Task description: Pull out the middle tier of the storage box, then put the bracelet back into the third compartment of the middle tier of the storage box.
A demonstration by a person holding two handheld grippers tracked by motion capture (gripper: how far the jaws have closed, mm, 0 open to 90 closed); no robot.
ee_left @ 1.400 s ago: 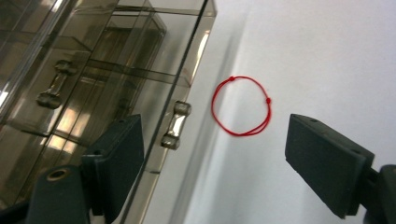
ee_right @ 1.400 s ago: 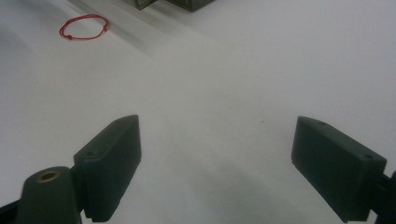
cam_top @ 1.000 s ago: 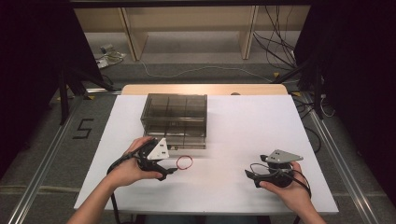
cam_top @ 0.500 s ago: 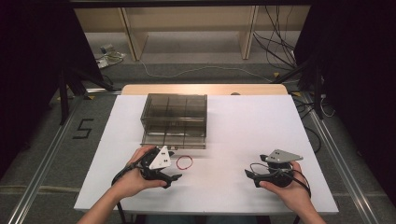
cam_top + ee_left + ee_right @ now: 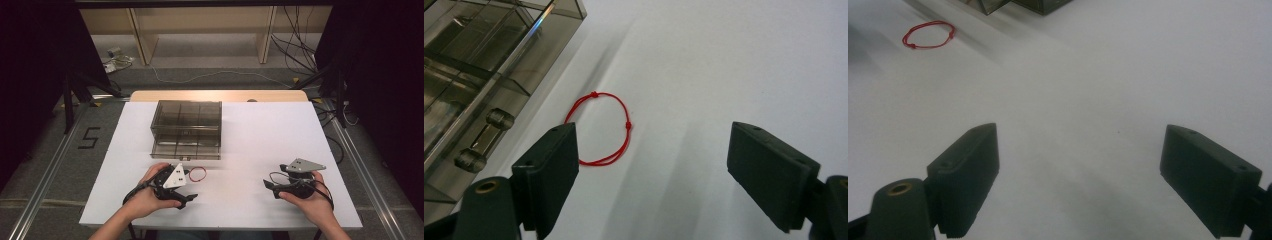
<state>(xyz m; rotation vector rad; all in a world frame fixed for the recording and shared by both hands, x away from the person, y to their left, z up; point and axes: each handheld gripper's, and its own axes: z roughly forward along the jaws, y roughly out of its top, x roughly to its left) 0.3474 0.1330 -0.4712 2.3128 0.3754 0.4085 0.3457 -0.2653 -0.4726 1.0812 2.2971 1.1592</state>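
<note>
**Red loop on the white table, both tongs gaping**

We're looking down on a white table with a pale wooden strip along its far edge. Past it, grey floor, loose cables, a wooden frame, and darkness on either side. A "5" is marked on the floor left of the table.

The landmark is the smoky see-through drawer box at the table's middle. Just in front of it lies the red string loop, flat on the table, two small knots visible, close to the box but not touching.

The left gripper hangs near the loop with its jaws spread wide, nothing between them; one jaw's tip covers a bit of the loop's edge. The right gripper, well off to the right of the box, is also wide open over bare table, holding nothing.

The box's contents are hard to make out through the tinted walls.
</note>
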